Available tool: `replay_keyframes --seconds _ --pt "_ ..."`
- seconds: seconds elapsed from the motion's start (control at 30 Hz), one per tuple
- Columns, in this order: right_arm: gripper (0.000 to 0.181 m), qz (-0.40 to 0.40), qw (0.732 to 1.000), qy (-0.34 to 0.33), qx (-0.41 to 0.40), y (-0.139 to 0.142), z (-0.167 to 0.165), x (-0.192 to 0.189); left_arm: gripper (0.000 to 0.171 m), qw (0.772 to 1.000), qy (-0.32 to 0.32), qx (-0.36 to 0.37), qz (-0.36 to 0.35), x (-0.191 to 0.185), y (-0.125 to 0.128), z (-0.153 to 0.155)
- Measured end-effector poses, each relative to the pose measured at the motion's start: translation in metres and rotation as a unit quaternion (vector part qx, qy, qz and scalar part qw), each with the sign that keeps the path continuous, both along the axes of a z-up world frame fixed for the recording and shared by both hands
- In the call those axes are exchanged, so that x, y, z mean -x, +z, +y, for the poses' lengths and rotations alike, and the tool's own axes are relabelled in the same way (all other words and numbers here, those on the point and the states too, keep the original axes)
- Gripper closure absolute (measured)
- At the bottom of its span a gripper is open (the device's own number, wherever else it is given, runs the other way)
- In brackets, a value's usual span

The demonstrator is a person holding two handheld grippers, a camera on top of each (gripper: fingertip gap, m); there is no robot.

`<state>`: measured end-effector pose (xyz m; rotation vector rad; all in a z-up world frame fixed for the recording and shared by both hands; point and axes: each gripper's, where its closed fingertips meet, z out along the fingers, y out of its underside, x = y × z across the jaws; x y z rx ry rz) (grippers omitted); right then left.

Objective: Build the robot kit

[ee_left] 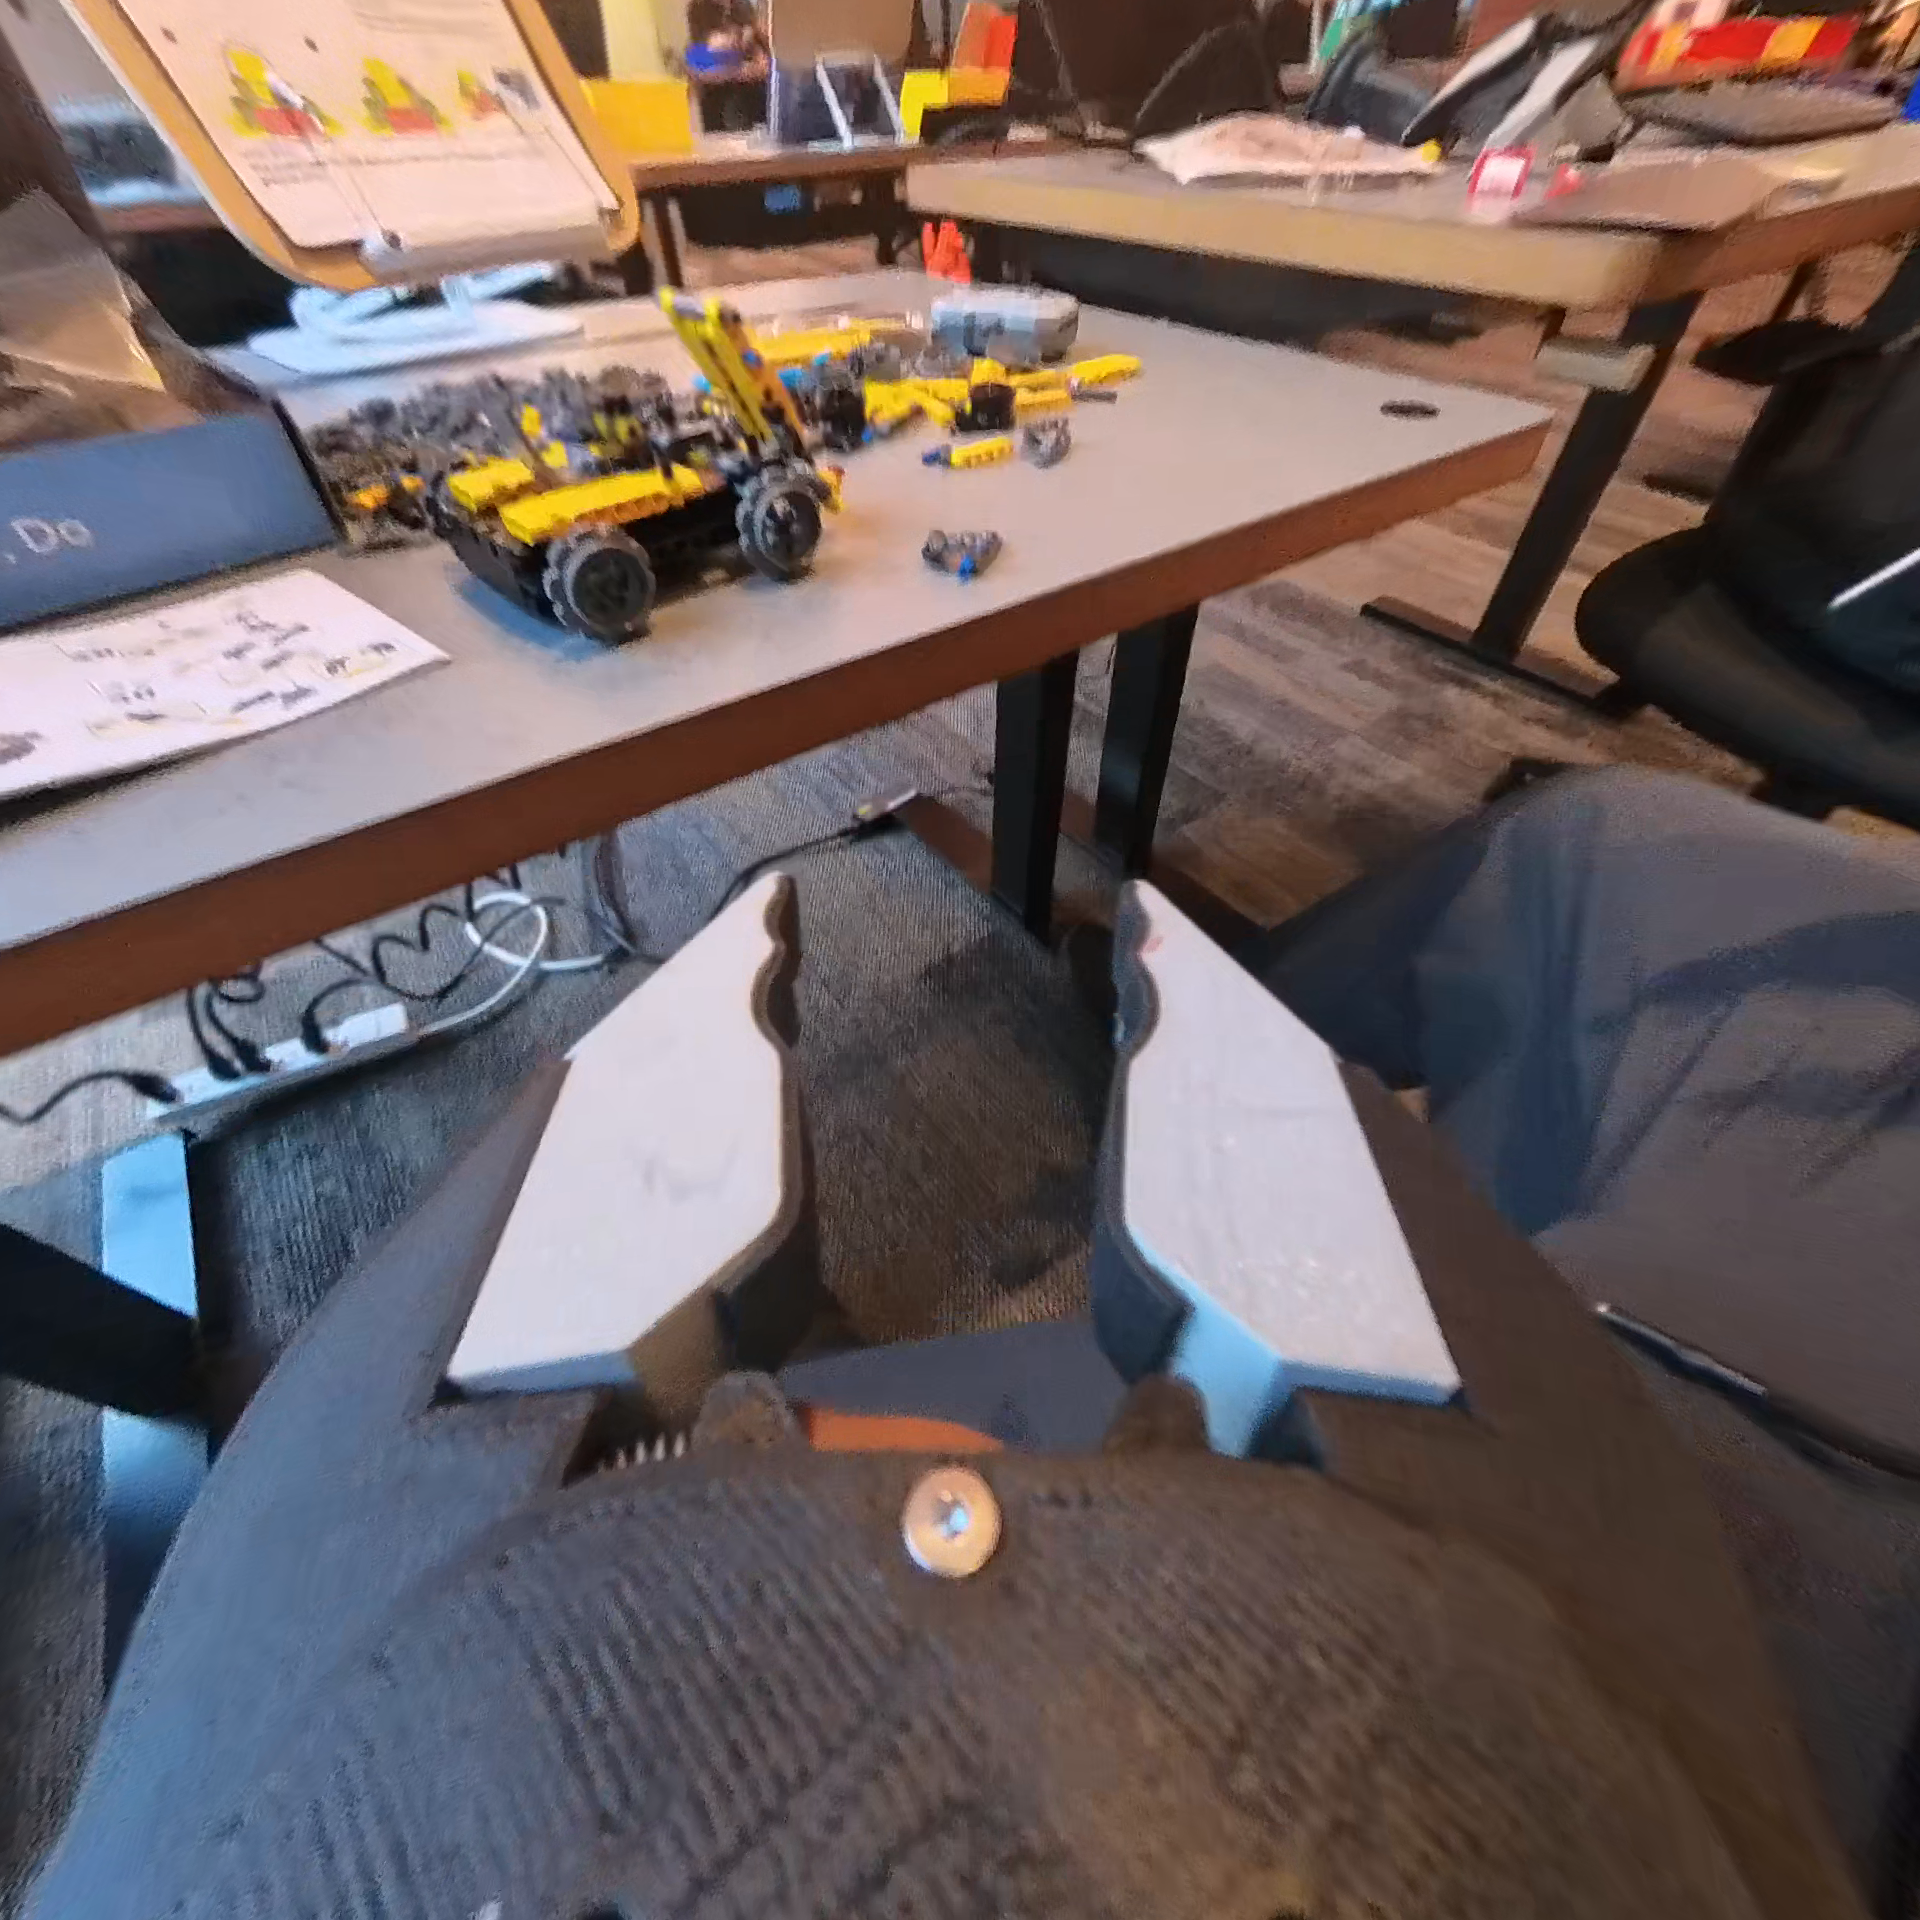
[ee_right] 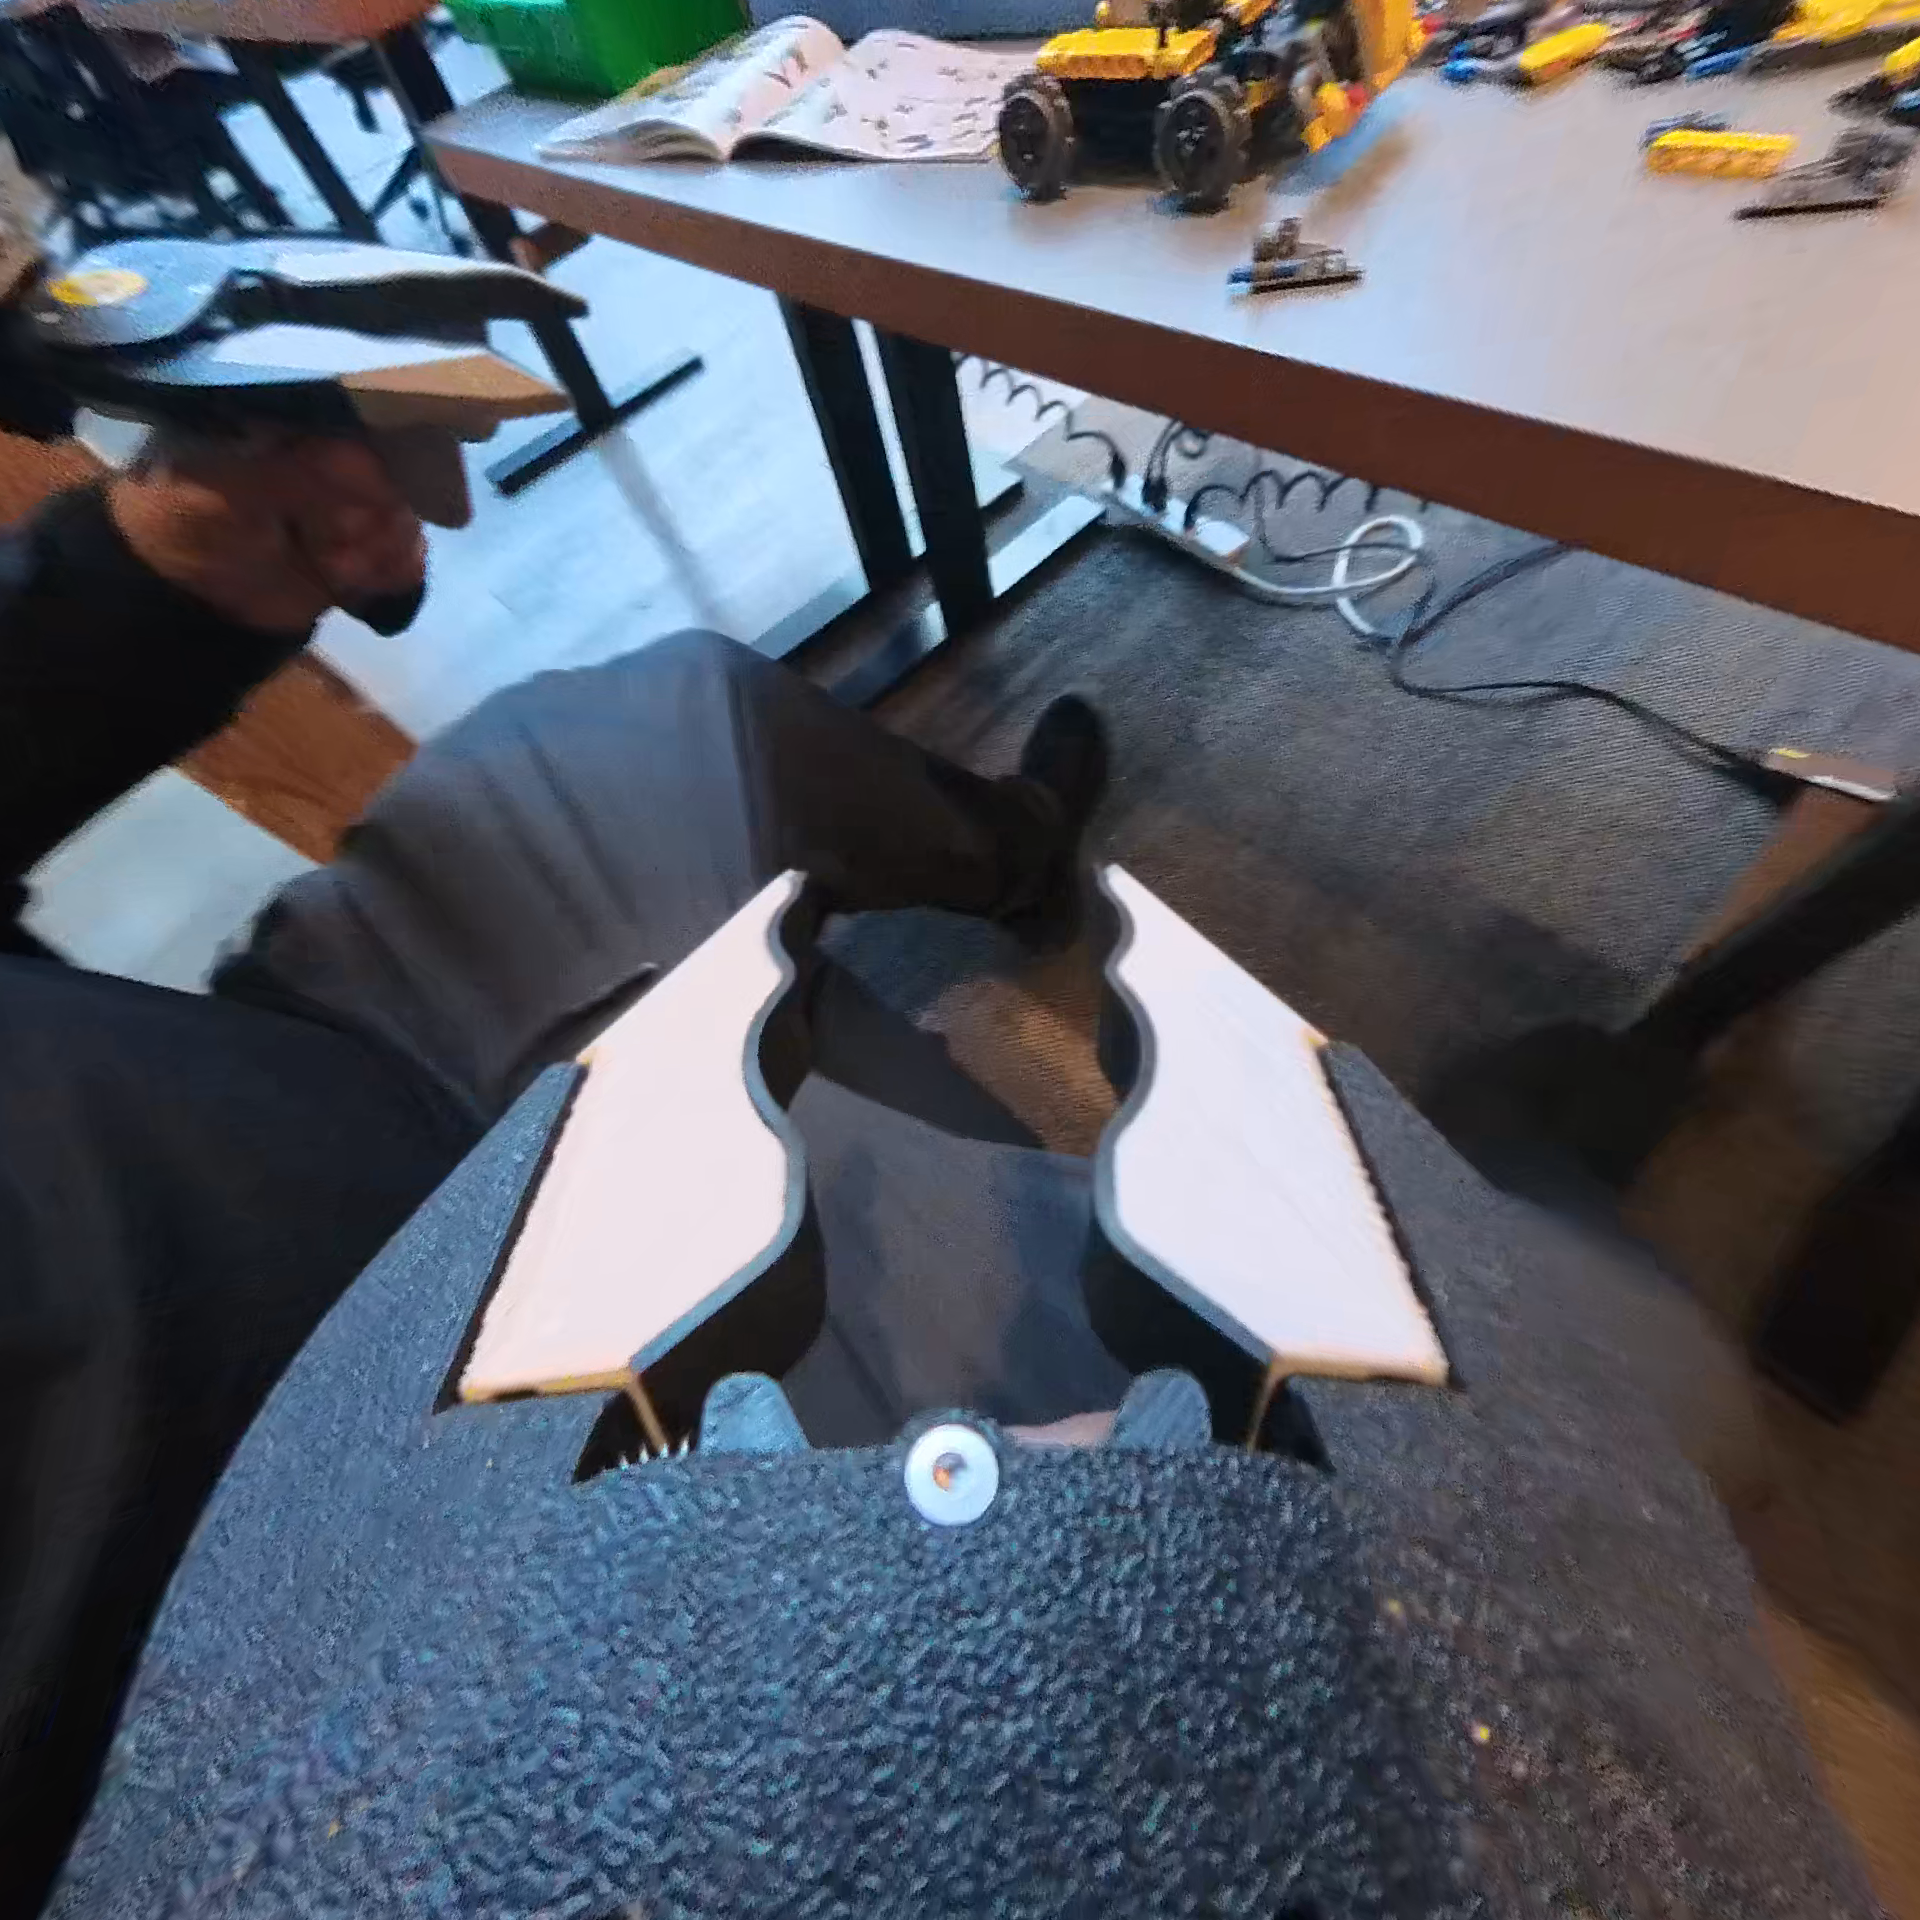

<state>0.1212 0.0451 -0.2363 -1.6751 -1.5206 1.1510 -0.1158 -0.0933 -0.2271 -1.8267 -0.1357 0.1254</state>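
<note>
A: Left wrist view: we see the yellow-and-black brick vehicle (ee_left: 634,520) on the grey table (ee_left: 1195,499), at eleven o'clock, well apart from our left gripper (ee_left: 954,935).

B: Both spread, empty. Our right gripper (ee_right: 951,914) hangs over a trouser leg (ee_right: 644,790); vehicle at one o'clock.

Grey table (ee_left: 1195,499) with brown edge, ahead of and above both tools. On it: yellow-black brick vehicle (ee_left: 634,509) on four wheels, open instruction booklet (ee_right: 790,104) left of it in the right wrist view, printed sheet (ee_left: 197,675), loose yellow bricks (ee_left: 977,452) and small dark pieces (ee_left: 961,549) scattered beyond. Under the table on grey carpet (ee_left: 935,1039): power strip with tangled cables (ee_left: 343,1029)
</note>
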Motion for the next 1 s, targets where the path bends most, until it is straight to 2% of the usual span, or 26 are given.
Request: replay_keyframes --seconds 0.17,0.27,0.3,0.37,0.47,0.67,0.83,1.0 --pt "0.086 0.034 0.996 -0.071 -0.042 -0.032 0.039 -0.028 0.088 0.999 0.023 0.044 -0.017 -0.013 -0.031 0.007" --pt "0.062 -0.001 0.996 -0.088 0.013 -0.062 0.052 -0.044 0.078 0.993 0.034 0.07 -0.089 -0.018 -0.055 0.013" --pt "0.062 -0.002 0.995 -0.093 0.03 -0.066 0.055 -0.049 0.077 0.99 0.03 0.083 -0.106 -0.023 -0.065 0.011" --pt "0.064 0.001 0.993 -0.108 0.039 -0.072 0.065 -0.056 0.075 0.988 0.05 0.11 -0.092 -0.021 -0.078 0.001" --pt "0.064 -0.003 0.994 -0.101 0.038 -0.076 0.069 -0.051 0.078 0.991 0.078 0.083 -0.076 -0.012 -0.07 -0.007" --pt "0.059 0.005 0.999 -0.04 0.0 -0.066 0.052 -0.027 0.077 0.984 0.139 0.091 -0.072 0.012 -0.076 -0.029" --pt "0.057 0.016 0.999 -0.001 -0.047 -0.055 0.037 -0.007 0.076 0.982 0.15 0.09 -0.066 0.009 -0.073 -0.049" --pt "0.048 -0.001 0.995 0.028 -0.099 -0.059 0.022 0.014 0.07 0.986 0.13 0.087 -0.063 -0.007 -0.068 -0.063"
